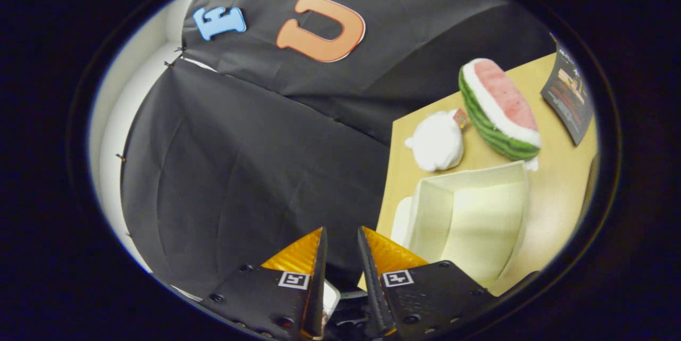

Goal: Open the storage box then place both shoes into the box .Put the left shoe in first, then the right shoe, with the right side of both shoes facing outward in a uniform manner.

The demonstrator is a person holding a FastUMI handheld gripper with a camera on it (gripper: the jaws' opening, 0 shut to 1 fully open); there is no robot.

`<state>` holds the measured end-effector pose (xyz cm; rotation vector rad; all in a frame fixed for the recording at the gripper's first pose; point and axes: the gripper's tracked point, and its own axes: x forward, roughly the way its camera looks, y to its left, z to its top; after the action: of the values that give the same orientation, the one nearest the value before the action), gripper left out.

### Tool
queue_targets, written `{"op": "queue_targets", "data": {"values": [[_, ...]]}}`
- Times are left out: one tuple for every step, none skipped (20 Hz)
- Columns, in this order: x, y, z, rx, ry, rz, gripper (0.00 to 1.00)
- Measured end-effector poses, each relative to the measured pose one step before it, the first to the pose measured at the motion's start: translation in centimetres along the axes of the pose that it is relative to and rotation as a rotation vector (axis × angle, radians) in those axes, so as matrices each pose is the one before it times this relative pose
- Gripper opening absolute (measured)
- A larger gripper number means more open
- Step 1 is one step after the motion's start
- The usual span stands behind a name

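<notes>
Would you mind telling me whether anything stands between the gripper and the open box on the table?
Nothing visible does. The gripper hangs off the table's edge, fingers slightly parted and empty. The box lies open just beside them. The white plush and watermelon plush sit beyond the box, not in the way.

Materials, mostly matt and soft stuff.
Storage box (473, 213) smooth matt, card or plastic, can't tell; table (558, 171) smooth wood-look, faint sheen; watermelon toy (500, 109) and white toy (437, 141) fuzzy plush; booth wall (239, 160) creased matt cloth; leaflet (568, 97) glossy paper; gripper (341, 248) fingers ribbed.
</notes>
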<state>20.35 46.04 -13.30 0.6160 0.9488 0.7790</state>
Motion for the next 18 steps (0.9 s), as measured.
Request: {"op": "queue_targets", "data": {"values": [[-1.278,-1.39,0.4,-0.01016,-0.01129,-0.0224,0.35],[-1.284,-1.336,0.515,-0.00413,-0.01472,-0.02086,0.36],[-0.993,-1.405,0.422,-0.00271,-0.01675,-0.02814,0.46],[-1.012,-1.731,0.598,-0.01191,-0.01853,-0.03526,0.56],[-1.157,-1.775,0.497,-0.02371,-0.02065,-0.04003,0.66],[-0.926,-1.971,0.276,-0.03056,-0.01255,-0.04983,0.76],[-0.794,-1.898,0.116,-0.02904,-0.00733,-0.03925,0.86],[-0.592,-1.845,-0.102,-0.02322,0.00325,-0.03934,0.96],[-0.531,-2.099,-0.269,-0.01721,0.00433,-0.03857,0.96],[-0.404,-2.037,-0.377,-0.01515,0.00882,-0.04452,0.96],[-0.293,-2.133,-0.481,-0.01007,0.00712,-0.03968,0.96],[-0.202,-1.827,-0.449,-0.00959,0.01185,-0.03788,0.96],[0.033,-2.173,-1.113,-0.01424,0.01128,-0.04117,0.96],[0.032,-2.097,-0.597,-0.01866,0.00885,-0.05023,0.96],[0.179,-2.035,-0.694,-0.01712,0.01054,-0.04605,0.96],[0.178,-1.731,-0.829,-0.01431,0.016,-0.03913,0.96],[0.191,-1.699,-0.92,-0.00753,0.01481,-0.03301,0.96],[0.2,-1.4,-0.88,-0.00173,0.01015,-0.02438,0.95]]}}
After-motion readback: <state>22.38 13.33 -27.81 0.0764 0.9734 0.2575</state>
